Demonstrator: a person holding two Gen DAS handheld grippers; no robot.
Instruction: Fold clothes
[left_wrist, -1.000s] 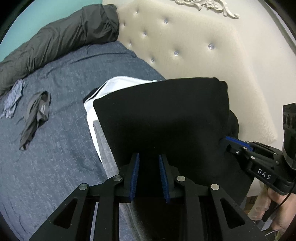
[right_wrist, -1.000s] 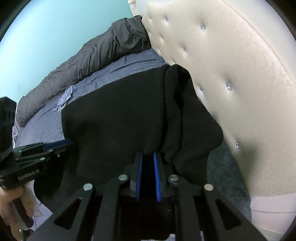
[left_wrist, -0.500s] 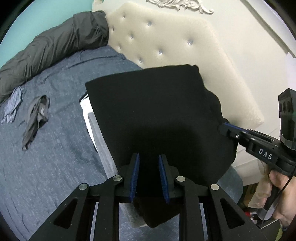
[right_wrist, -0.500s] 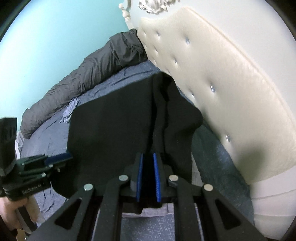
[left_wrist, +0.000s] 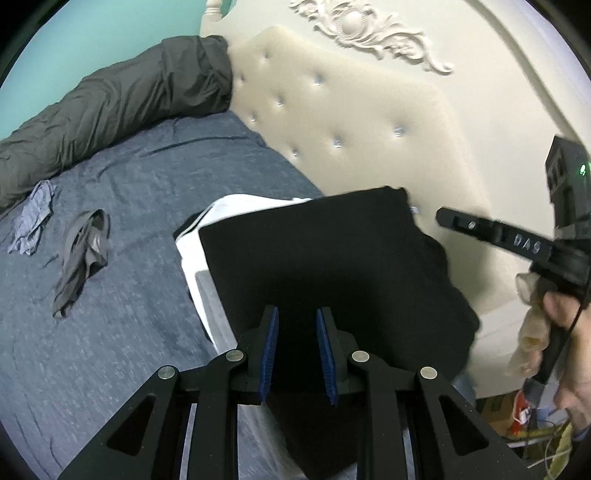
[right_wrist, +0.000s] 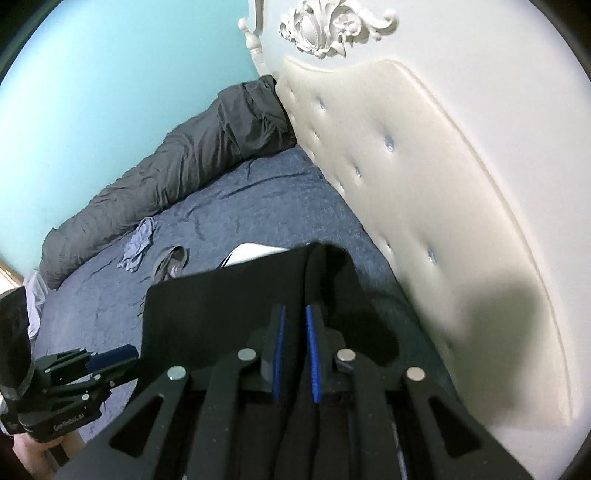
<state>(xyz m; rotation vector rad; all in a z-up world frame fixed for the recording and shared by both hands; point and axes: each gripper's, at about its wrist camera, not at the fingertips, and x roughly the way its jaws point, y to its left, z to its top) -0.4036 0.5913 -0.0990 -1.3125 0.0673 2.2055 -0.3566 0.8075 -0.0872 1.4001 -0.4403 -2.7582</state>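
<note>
Lying over the near corner of the bed (left_wrist: 122, 229), beside the tufted headboard (left_wrist: 351, 122), the folded black garment (left_wrist: 332, 266) is seen spread flat on top of a white garment (left_wrist: 236, 205) whose edge shows at its far left side. Half a second ago the black cloth was held higher, hiding nearly all of the white one; now it has been lowered and more white is uncovered. The left hand-held gripper (left_wrist: 296, 349) is closed down to a narrow gap, with the near edge of the black garment caught between its blue pads (left_wrist: 269, 347). In the right wrist view the right hand-held gripper (right_wrist: 294, 349) is likewise nearly closed, and dark cloth is seen between its pads, so the garment appears pinched there too. In the left wrist view, however, the right hand-held gripper has been drawn away to the right and now stands clear of the cloth edge it was touching before, held by a person's hand (left_wrist: 561, 332). Farther off on the bed, a grey garment (left_wrist: 79, 258), a small blue-grey cloth (left_wrist: 33, 225) and a rolled dark duvet (left_wrist: 122, 103) are left unchanged.
</note>
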